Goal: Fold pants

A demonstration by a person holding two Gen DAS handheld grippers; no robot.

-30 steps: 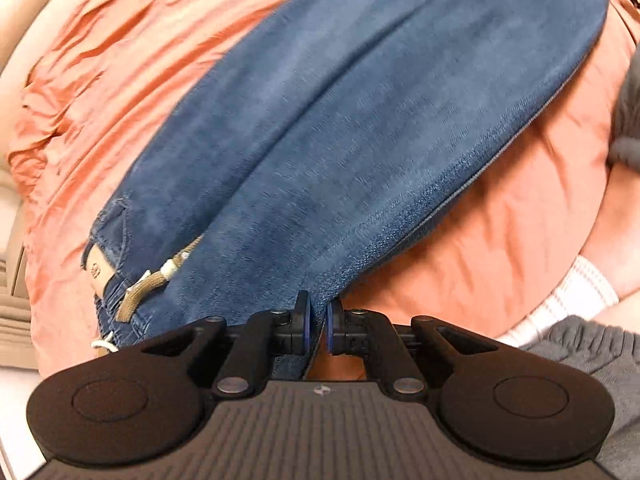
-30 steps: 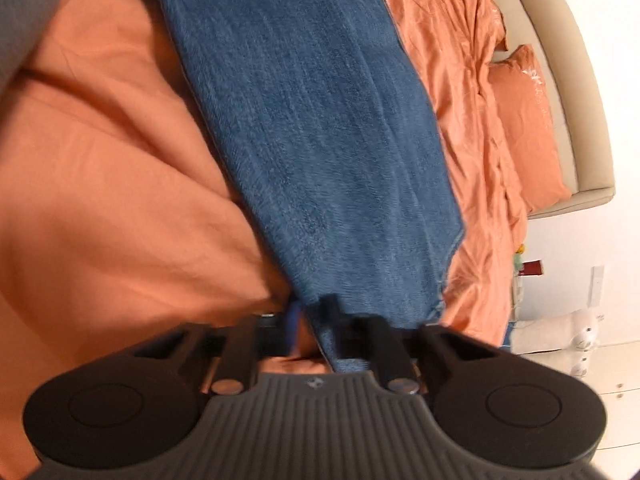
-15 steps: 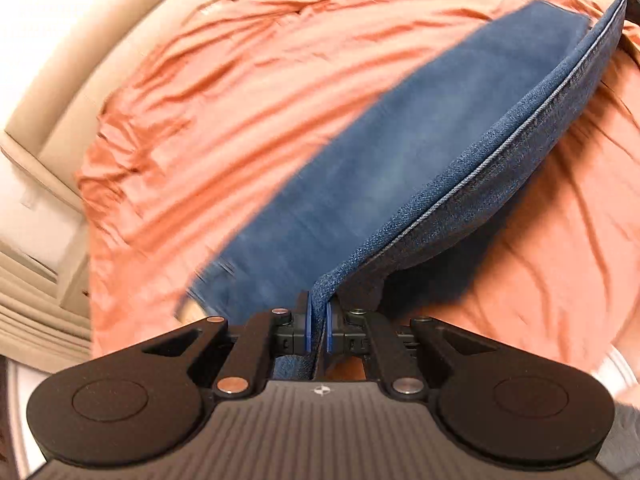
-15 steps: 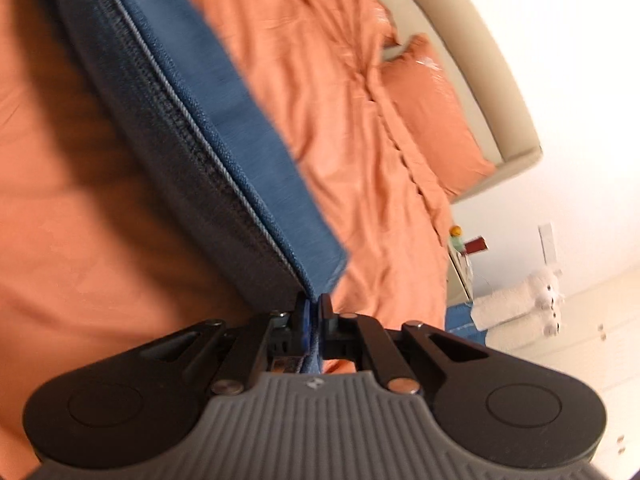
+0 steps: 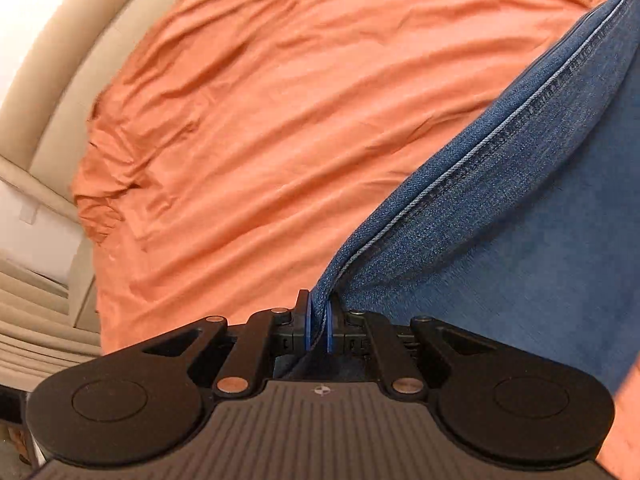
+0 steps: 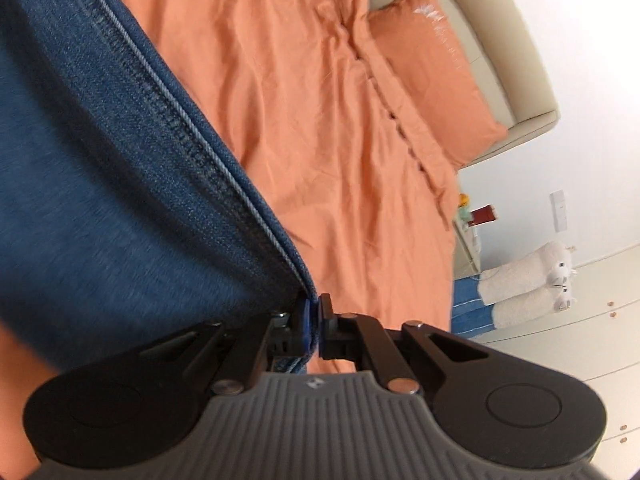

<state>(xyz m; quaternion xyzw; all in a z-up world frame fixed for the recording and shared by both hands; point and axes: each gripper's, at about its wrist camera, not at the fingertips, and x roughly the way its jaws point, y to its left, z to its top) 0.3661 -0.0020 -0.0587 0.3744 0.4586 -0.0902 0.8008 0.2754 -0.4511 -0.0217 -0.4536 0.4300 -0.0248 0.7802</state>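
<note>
Each hand-held gripper, left (image 5: pixel 318 326) and right (image 6: pixel 314 328), pinches a seamed edge of the pants (image 5: pixel 500 208), heavy, limp denim hanging above the bed (image 5: pixel 260 112), best held at thick seams.

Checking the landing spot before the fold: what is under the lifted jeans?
Orange bed sheet shows beside the jeans; whatever lies directly beneath the denim is covered.

Pants (image 5: pixel 500 208) mid-blue denim, paler seam stitching; sheet (image 5: pixel 280 100) and pillow (image 6: pixel 432 64) at 1 o'clock plain orange; headboard (image 6: pixel 500 40) beige; gripper pads (image 5: pixel 307 326) blue, bodies black, ribbed grey.
</note>
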